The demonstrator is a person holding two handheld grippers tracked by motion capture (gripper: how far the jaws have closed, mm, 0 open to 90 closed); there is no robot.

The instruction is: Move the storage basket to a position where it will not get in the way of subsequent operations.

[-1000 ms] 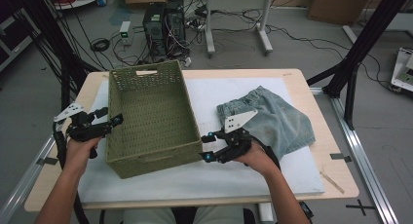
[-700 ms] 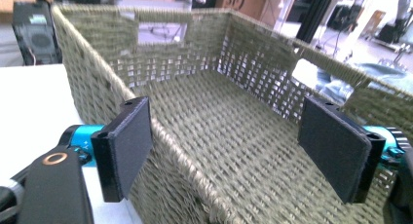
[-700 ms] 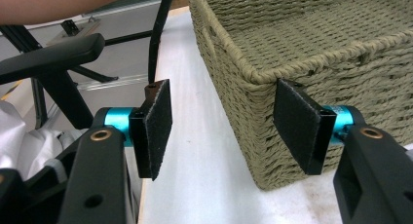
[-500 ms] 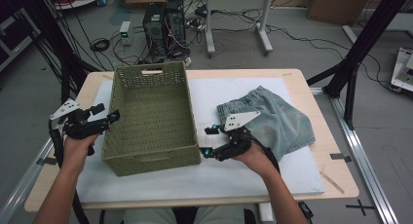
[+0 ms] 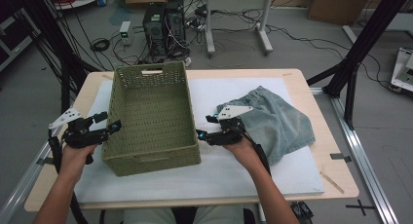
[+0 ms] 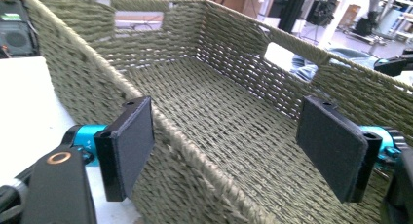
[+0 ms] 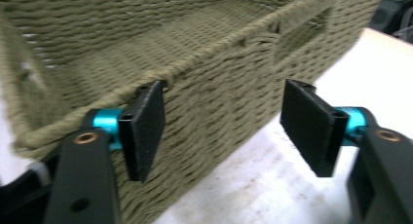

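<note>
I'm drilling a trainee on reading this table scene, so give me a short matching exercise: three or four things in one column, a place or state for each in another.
Things:
1. olive-green woven rectangular basket
2. pale blue denim shorts
3. left gripper
4. right gripper

Places or states:
A. crumpled on the white mat, right of the basket
B. jaws open, astride the basket's left rim
C. empty, with cut-out handles in its walls
D. jaws open, beside the basket's right wall

Pairs: 1-C, 2-A, 3-B, 4-D
</note>
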